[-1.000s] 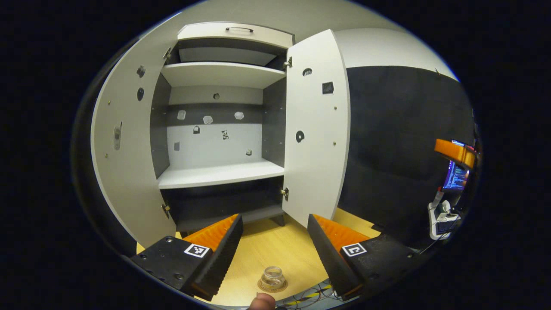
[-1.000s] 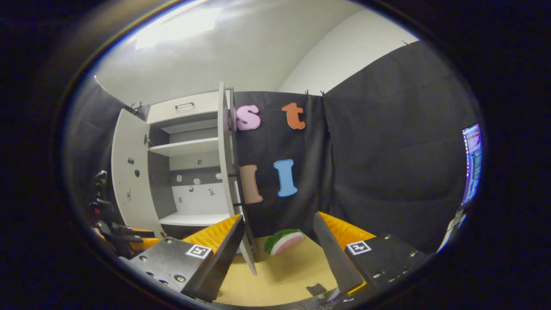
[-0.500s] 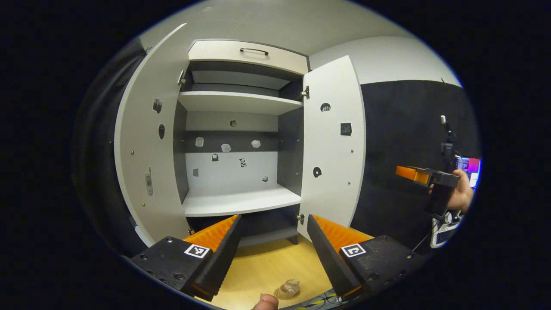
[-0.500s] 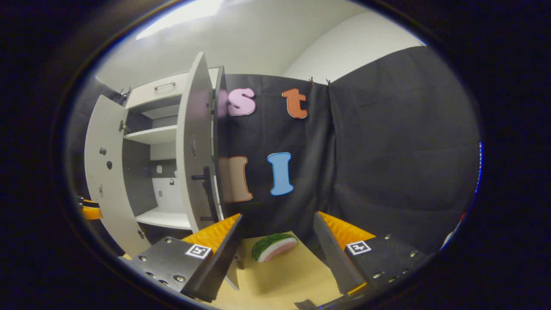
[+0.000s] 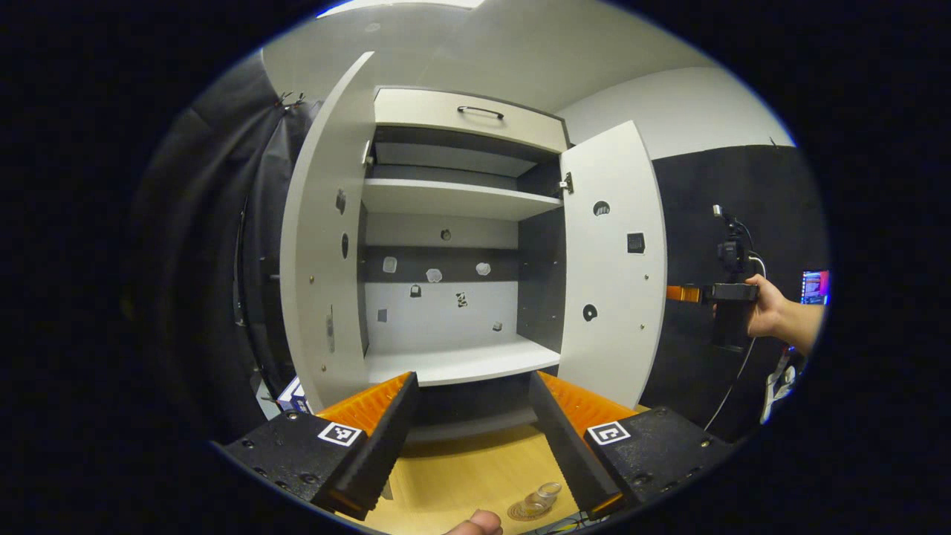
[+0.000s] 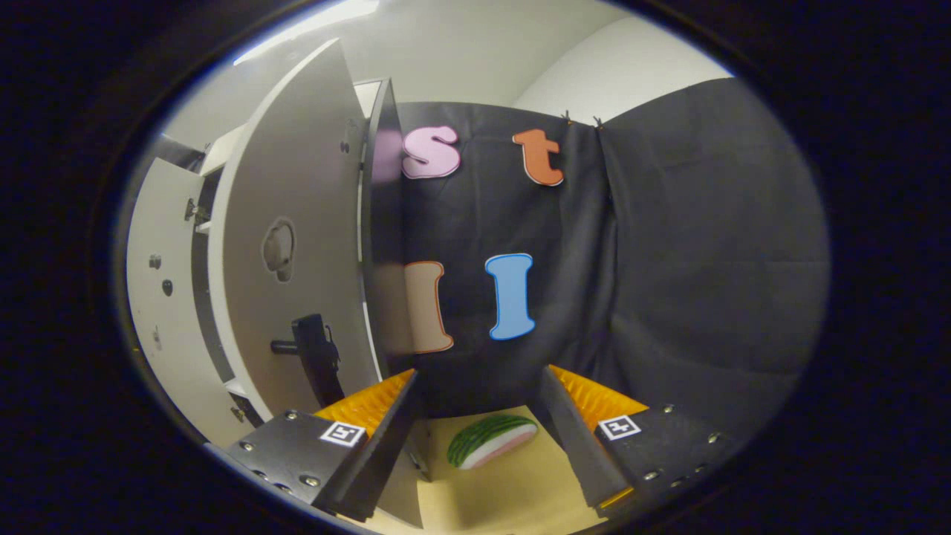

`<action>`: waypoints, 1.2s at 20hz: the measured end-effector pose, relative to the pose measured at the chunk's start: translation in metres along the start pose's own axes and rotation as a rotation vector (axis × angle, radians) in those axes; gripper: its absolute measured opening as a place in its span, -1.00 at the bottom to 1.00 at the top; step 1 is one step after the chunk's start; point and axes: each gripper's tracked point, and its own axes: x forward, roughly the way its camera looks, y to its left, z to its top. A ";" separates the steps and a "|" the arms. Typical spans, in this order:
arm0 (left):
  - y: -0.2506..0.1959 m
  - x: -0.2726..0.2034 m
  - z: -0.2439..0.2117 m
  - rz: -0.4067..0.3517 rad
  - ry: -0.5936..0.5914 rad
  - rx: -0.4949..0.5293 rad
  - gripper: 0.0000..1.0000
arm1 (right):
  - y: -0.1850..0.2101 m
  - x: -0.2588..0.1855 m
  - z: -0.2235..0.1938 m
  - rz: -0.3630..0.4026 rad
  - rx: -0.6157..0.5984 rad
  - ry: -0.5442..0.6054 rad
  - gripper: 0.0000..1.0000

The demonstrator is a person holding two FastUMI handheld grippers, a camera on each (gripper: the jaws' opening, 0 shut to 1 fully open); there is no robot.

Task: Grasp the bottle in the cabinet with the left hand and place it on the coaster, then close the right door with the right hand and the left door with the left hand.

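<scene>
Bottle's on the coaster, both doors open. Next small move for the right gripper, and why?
Probably swing the open right gripper leftward to push the right door shut: the glass bottle already sits on the coaster, and that door's outer face, with its black handle, stands just ahead-left, still ajar.

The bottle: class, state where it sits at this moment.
In the left gripper view the bottle stands on the coaster on the wooden tabletop, low in the picture, just inside the left gripper's right-hand finger, in front of the open cabinet.
</scene>
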 end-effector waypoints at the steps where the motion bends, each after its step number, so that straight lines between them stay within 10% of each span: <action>1: 0.005 -0.002 -0.007 0.010 0.021 -0.013 0.89 | 0.012 0.004 0.001 0.022 -0.005 0.003 0.97; 24: 0.116 -0.068 -0.023 0.247 0.050 -0.027 0.86 | 0.139 -0.005 -0.015 0.149 -0.021 0.008 0.70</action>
